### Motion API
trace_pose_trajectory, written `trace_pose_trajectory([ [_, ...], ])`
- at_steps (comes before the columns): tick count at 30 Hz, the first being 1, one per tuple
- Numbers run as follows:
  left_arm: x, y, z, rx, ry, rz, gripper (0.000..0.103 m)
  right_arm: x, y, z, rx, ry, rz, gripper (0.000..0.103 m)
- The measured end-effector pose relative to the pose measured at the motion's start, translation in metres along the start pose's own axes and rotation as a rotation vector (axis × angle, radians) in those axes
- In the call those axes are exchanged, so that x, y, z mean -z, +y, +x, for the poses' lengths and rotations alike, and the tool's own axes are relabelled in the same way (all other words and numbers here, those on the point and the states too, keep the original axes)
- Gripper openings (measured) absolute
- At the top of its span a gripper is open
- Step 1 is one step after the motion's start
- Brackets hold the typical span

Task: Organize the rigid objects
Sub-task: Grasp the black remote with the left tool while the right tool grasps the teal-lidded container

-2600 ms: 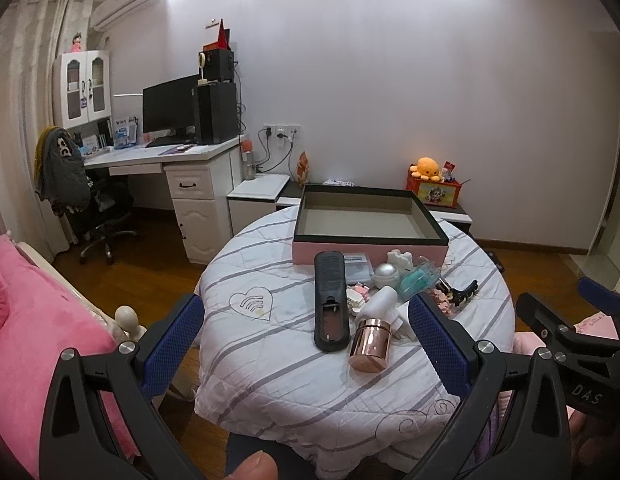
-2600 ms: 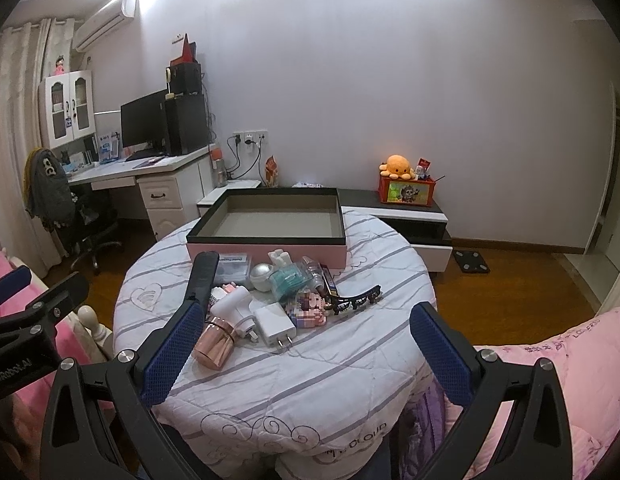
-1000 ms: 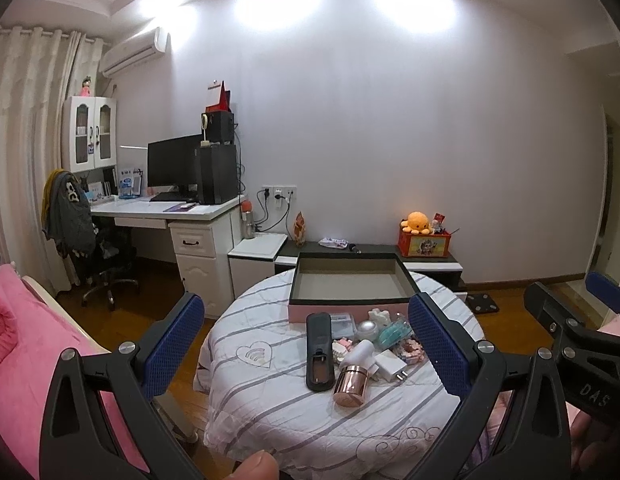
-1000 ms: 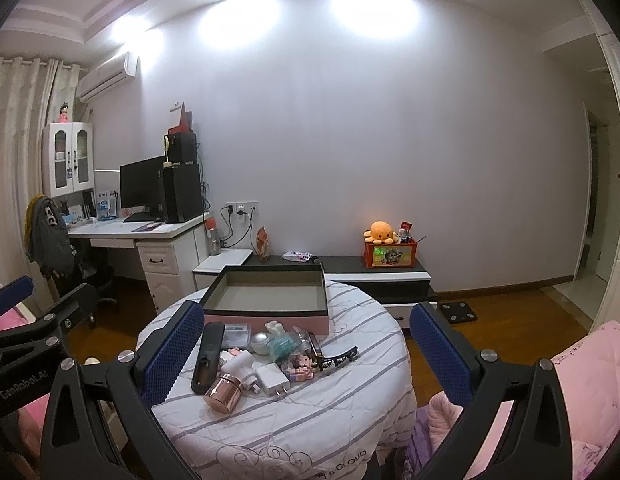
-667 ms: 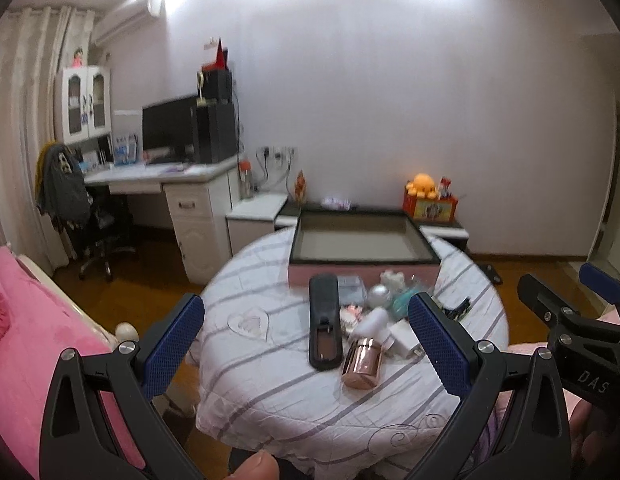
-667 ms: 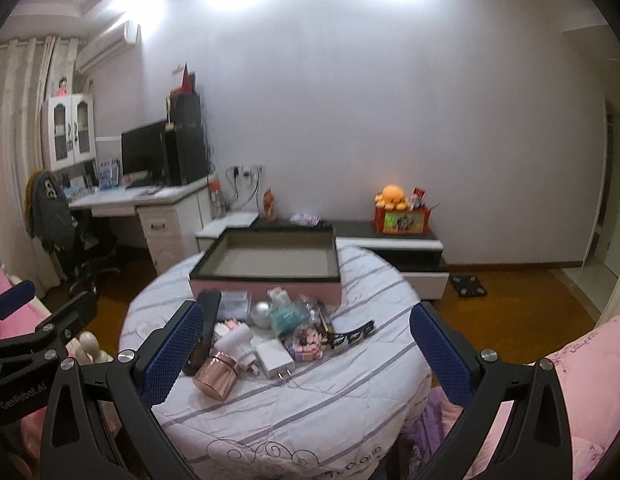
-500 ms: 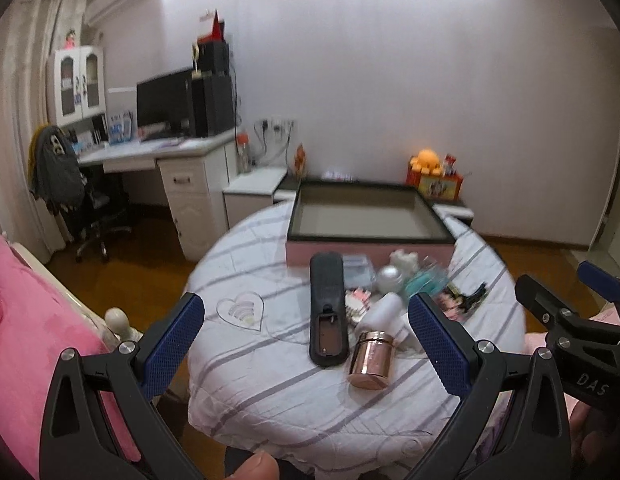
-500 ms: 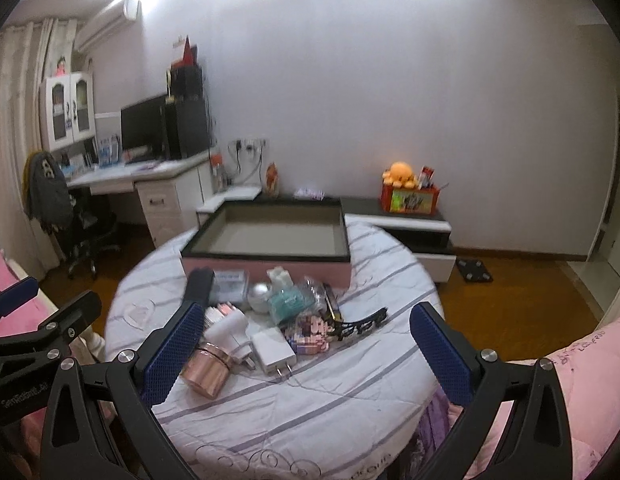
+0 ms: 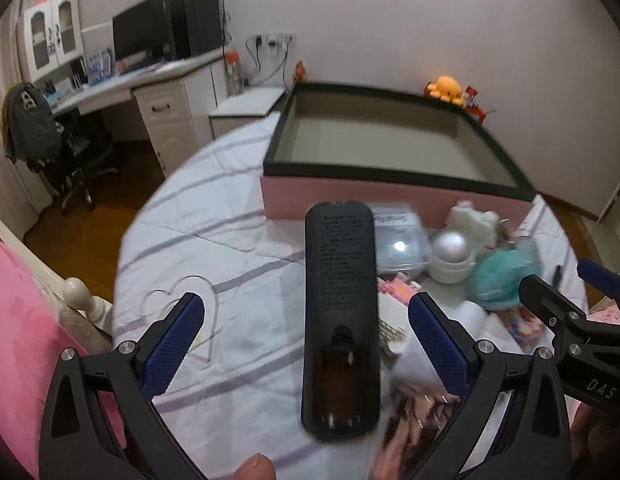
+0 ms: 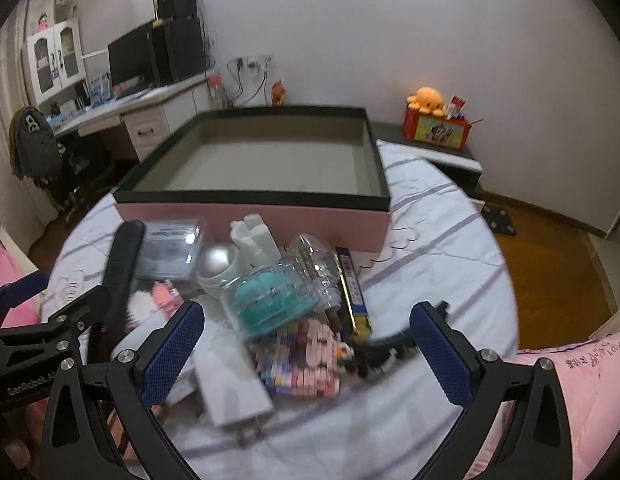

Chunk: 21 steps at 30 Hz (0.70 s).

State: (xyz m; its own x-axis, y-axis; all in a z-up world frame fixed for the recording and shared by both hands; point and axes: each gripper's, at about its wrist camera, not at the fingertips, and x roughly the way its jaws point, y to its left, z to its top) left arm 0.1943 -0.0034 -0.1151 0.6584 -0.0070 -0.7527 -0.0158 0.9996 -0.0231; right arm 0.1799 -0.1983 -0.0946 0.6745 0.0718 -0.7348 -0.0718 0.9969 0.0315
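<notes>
step: approach, nothing boxed | left hand-held gripper (image 9: pixel 306 344) released, straddling black remote (image 9: pixel 341 312) on surface | right hand-held gripper (image 10: pixel 306 344) released over clutter | next: clench remote, carry to empty pink box (image 9: pixel 389 196)

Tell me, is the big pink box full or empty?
Empty. The pink box shows only its bare grey floor; all the small things lie outside on the table.

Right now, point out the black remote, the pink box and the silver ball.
black remote (image 9: pixel 341 280), left wrist view, middle of its back.
pink box (image 10: pixel 310 220), right wrist view, front wall.
silver ball (image 10: pixel 218 258), right wrist view, top.
</notes>
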Motion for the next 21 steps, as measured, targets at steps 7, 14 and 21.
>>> trace_pose_trajectory([
  [7, -0.007, 0.001, 0.038, 0.052, 0.070, -0.040, 0.103, -0.002, -0.001, 0.030, -0.069, 0.052, -0.003, 0.092],
  [14, -0.006, 0.006, 0.051, 0.146, 0.098, -0.082, 0.102, -0.007, 0.004, 0.037, -0.099, 0.042, -0.022, 0.069],
  [21, -0.007, 0.003, 0.047, 0.247, 0.093, -0.091, 0.071, -0.006, 0.005, 0.034, -0.126, 0.042, -0.027, 0.057],
])
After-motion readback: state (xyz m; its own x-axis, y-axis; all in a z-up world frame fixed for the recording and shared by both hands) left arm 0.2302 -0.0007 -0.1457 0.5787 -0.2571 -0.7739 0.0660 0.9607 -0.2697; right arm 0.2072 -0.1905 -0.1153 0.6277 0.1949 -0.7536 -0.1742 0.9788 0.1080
